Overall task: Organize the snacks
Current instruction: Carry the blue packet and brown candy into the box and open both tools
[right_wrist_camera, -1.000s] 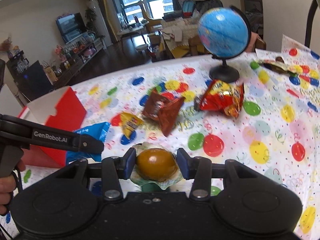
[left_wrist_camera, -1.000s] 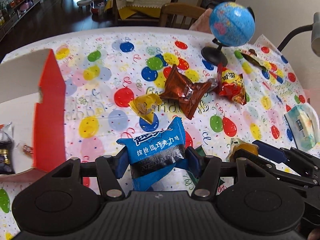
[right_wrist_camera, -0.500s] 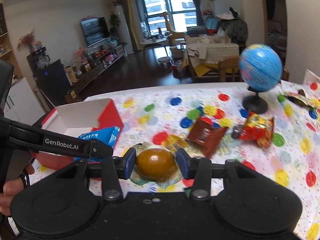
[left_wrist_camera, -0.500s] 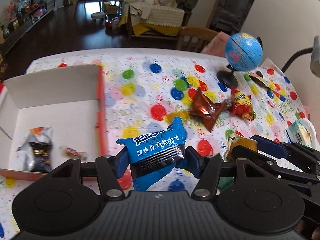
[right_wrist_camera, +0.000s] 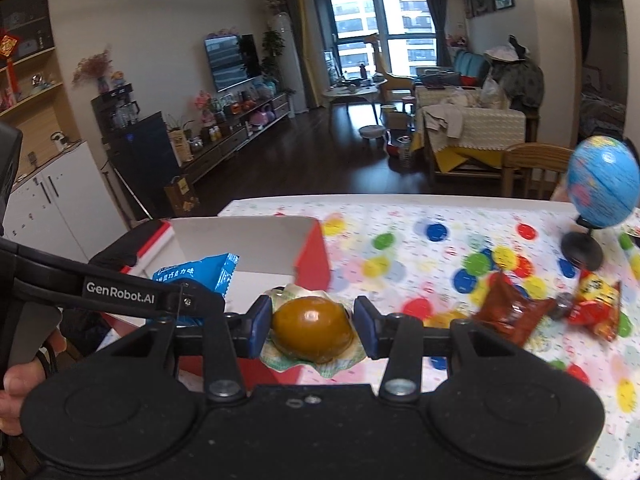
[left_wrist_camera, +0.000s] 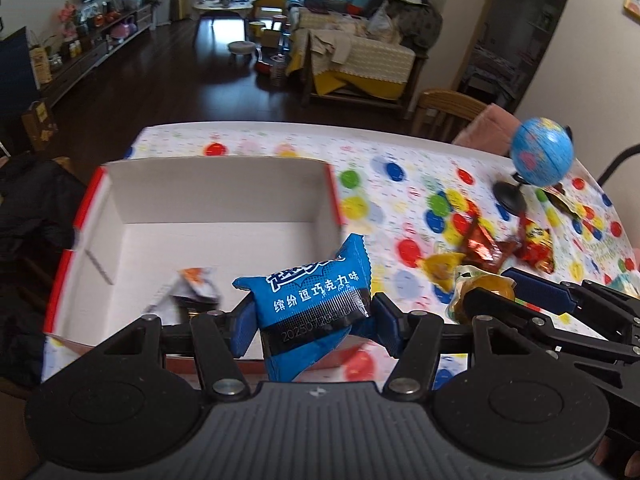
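Snacks: loose packets on a balloon-print surface (left_wrist_camera: 400, 152), plus two held in the jaws.
Blue packet (left_wrist_camera: 316, 296): clamped crosswise in the jaws of the left gripper (left_wrist_camera: 316, 322), white lettering facing up, lifted over the near wall of the box.
Left gripper jaws: half closed, pads pressing both sides of the blue packet.
Amber sweet (right_wrist_camera: 312, 330): round, glossy, in a frilled clear wrapper, pinched between the jaws of the right gripper (right_wrist_camera: 312, 326).
Right gripper jaws: narrow, both pads against the sweet's sides.
Box (left_wrist_camera: 216, 188): white inside, red outside, open top; directly ahead of the left jaws, ahead and left of the right jaws.
Box contents: one dark and white packet (left_wrist_camera: 192, 292) just beyond the left jaws; details blurred.
Brown packet (right_wrist_camera: 508, 312): on the surface, right of the right jaws.
Red packet (right_wrist_camera: 596, 308): beside the brown packet, further right; whether they touch is unclear.
Yellow packet (left_wrist_camera: 440, 266): on the surface between the two pairs of jaws, slightly ahead.
Globe (right_wrist_camera: 604, 188): small, blue, on a black stand, far right and beyond the packets.
Hand (right_wrist_camera: 16, 384): gripping the left gripper's handle, left edge of the right wrist view.
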`<action>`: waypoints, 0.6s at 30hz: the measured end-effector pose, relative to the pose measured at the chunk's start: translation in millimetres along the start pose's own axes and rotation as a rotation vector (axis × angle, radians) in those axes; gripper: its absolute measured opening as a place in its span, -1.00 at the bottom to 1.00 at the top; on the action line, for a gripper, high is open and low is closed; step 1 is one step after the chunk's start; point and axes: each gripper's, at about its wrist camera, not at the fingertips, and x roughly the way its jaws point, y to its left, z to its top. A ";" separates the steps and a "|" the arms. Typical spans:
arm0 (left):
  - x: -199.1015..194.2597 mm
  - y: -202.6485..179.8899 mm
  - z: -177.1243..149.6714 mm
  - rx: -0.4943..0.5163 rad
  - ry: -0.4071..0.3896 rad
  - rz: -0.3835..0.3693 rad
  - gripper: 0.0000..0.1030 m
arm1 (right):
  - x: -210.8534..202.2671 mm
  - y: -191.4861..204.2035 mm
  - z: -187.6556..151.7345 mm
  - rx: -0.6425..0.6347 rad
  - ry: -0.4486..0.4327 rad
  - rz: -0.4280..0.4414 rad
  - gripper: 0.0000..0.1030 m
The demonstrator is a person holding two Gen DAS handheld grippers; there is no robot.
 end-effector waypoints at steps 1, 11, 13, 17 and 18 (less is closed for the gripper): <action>-0.7 7.2 0.9 -0.005 0.000 0.006 0.16 | 3.4 6.0 1.0 -0.003 0.002 0.001 -0.16; 6.9 70.1 14.4 -0.026 -0.005 0.085 0.16 | 49.0 47.2 12.3 -0.039 0.033 -0.001 -0.16; 13.4 82.4 17.3 -0.033 0.002 0.101 0.16 | 59.8 52.8 13.2 -0.048 0.044 -0.007 -0.16; 29.0 105.4 22.3 -0.050 0.030 0.124 0.16 | 82.3 64.2 13.3 -0.064 0.073 -0.020 -0.16; 33.3 110.4 23.2 -0.052 0.036 0.130 0.16 | 87.8 66.4 13.0 -0.070 0.080 -0.023 -0.16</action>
